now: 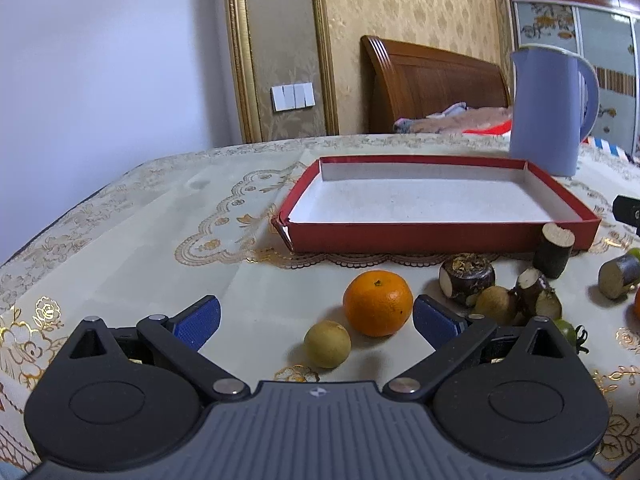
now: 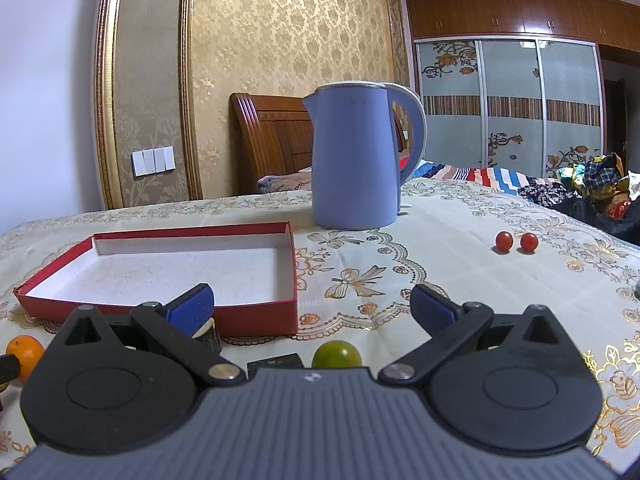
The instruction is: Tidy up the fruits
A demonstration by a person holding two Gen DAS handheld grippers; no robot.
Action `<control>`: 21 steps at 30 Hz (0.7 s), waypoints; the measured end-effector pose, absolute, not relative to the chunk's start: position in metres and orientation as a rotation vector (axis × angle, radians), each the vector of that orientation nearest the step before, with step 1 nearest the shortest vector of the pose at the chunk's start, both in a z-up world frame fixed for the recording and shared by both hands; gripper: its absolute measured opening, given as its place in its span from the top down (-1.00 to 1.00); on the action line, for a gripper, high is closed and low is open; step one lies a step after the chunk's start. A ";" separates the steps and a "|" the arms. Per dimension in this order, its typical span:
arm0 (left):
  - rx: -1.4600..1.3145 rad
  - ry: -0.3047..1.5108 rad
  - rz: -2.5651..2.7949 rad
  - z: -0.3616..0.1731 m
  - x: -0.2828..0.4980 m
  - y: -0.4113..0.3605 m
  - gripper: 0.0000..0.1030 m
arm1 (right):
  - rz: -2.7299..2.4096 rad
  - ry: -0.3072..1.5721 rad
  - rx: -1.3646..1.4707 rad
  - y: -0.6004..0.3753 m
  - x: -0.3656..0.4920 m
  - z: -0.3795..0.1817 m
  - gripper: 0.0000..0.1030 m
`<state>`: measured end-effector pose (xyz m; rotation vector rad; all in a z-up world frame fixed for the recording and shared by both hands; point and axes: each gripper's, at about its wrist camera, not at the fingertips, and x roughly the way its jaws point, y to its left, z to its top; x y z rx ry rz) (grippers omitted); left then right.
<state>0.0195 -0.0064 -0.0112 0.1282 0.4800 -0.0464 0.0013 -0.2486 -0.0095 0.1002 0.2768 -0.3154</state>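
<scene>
An orange (image 1: 378, 303) and a small tan round fruit (image 1: 327, 344) lie on the tablecloth between the fingers of my left gripper (image 1: 316, 318), which is open and holds nothing. Right of them lie dark sugarcane pieces (image 1: 467, 279) and another tan fruit (image 1: 495, 305). Behind stands an empty red tray (image 1: 440, 236) with a white floor. My right gripper (image 2: 312, 304) is open too, over a green round fruit (image 2: 337, 355), with the tray's corner (image 2: 256, 316) at its left finger. Two red cherry tomatoes (image 2: 516, 241) sit far right. The orange (image 2: 25, 354) shows at the left edge.
A blue electric kettle (image 2: 354, 156) stands behind the tray's right end. The table's rim curves away at the left (image 1: 60, 216). A bed with a wooden headboard (image 1: 432, 80) and clothes (image 2: 600, 184) lies beyond the table. A dark flat piece (image 2: 274, 361) lies by the green fruit.
</scene>
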 end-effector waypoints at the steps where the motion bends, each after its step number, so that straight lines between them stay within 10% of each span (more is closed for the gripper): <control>1: 0.125 0.466 -0.051 -0.010 0.017 -0.004 -1.00 | -0.315 0.277 0.101 -0.249 0.001 -0.009 -1.00; 21: 0.206 0.522 -0.046 -0.012 0.014 -0.003 -0.99 | -0.313 0.303 0.111 -0.250 0.005 -0.011 -1.00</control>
